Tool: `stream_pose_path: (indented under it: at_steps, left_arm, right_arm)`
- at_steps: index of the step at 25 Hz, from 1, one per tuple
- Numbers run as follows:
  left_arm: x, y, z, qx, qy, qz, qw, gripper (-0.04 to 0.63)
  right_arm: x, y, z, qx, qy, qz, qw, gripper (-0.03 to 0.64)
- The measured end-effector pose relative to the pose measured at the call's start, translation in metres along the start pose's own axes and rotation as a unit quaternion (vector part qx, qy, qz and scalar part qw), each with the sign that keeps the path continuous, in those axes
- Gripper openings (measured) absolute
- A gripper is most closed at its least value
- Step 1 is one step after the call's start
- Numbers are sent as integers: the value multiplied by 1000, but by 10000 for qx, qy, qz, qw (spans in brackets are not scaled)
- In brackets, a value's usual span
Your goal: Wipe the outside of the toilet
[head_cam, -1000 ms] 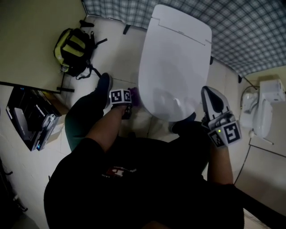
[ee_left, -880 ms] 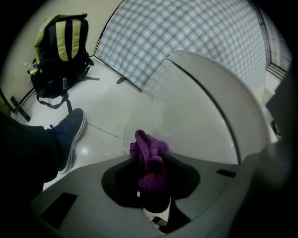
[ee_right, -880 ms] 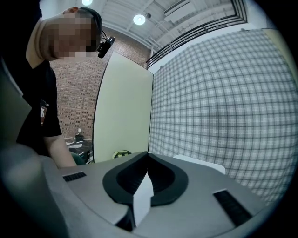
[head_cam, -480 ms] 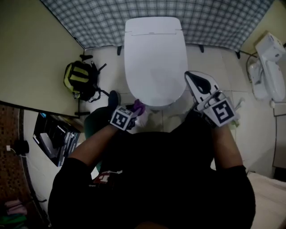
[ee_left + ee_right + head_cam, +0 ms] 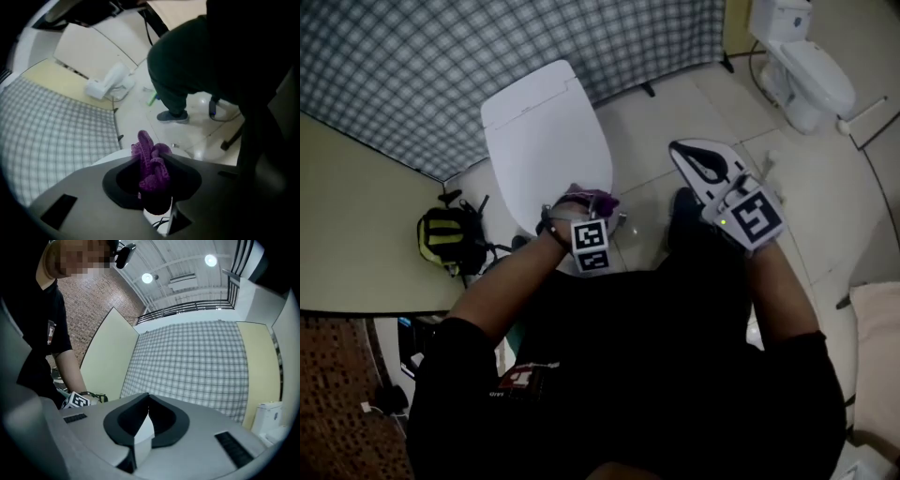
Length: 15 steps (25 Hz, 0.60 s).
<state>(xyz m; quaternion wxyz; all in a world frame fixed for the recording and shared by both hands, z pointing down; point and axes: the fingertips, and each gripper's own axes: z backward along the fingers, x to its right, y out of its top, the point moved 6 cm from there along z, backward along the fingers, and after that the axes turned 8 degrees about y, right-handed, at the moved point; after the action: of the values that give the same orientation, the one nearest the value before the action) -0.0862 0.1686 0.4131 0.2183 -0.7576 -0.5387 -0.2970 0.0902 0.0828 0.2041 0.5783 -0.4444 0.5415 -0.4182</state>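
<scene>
Left gripper (image 5: 152, 174) clamped on purple cloth (image 5: 151, 161) by the front edge of the white toilet (image 5: 546, 141), upper centre-left | right gripper (image 5: 147, 399) closed, empty, held apart at right | progress: wiping apparently mid-way; wiped parts indistinguishable, sides and base likely left.

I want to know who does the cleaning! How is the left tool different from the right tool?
The left tool is shut on a purple cloth; the right tool is shut on nothing. The left tool sits at the toilet's front edge; the right tool is held off to the side, over the floor. Both carry a marker cube.
</scene>
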Motion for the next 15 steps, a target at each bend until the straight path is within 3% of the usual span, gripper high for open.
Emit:
stream_pose_path:
  at_steps: [3,6,10,12,15]
  left_arm:
    - [11,17,-39,-535,-624,-1206,9893,83]
    - [25,26,-71,-1221,-1197,-2138,9618,83]
    - [36,43,-110,-2150,-1976,-2504,9231,83]
    - [45,45,-129,-2419,-2211,-2758,9036,84]
    - [60,46,-165,-2632,-2313,-3051,8855,83]
  right_arm:
    - [20,-6,40,-16,-395,-86,9992,-11]
    - [42,-17,74,-36,-645,-156,9978,-11]
    - [85,-46,115,-77,-1027,-502,9934,-11]
    - [101,-65,133,-81,-1223,-759,9896,-11]
    - [124,-95,148,-106,-1350,-995,9858,-11]
